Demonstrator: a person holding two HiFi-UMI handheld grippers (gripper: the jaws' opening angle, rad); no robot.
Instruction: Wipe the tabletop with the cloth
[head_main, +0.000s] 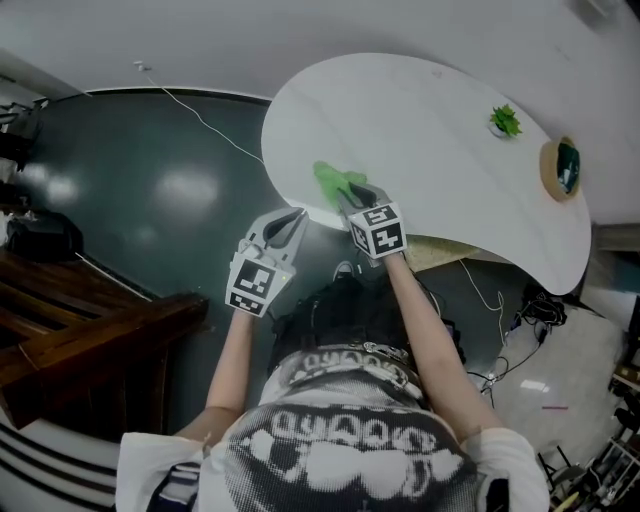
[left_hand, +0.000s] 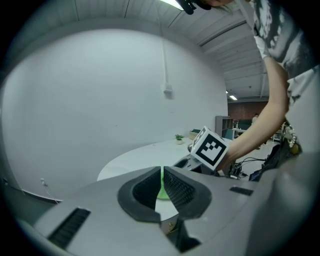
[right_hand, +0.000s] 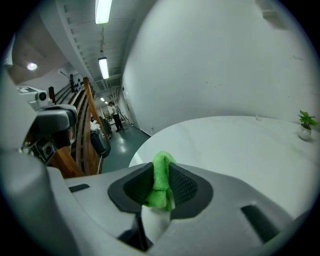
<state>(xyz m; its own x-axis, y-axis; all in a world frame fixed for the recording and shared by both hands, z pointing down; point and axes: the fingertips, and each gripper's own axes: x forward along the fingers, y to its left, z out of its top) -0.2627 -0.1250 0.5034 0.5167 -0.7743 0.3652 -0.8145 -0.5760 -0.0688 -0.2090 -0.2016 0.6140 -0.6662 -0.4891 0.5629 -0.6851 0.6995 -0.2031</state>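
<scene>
1. Clamping a bunched green cloth (right_hand: 160, 182) between its jaws, the right claw (head_main: 352, 195) holds it at the near edge of the white counter (head_main: 430, 120).
2. The left claw (left_hand: 162, 186) hangs just off that same counter edge, over the dark floor (head_main: 170, 190), with its jaws together and nothing between them.
3. A small potted plant (head_main: 505, 121) stands toward the counter's far side, well apart from the cloth.
4. A round ring-shaped thing (head_main: 560, 168) sits at the counter's right end.
5. A thin cable (head_main: 200, 120) trails across the floor left of the counter.
</scene>
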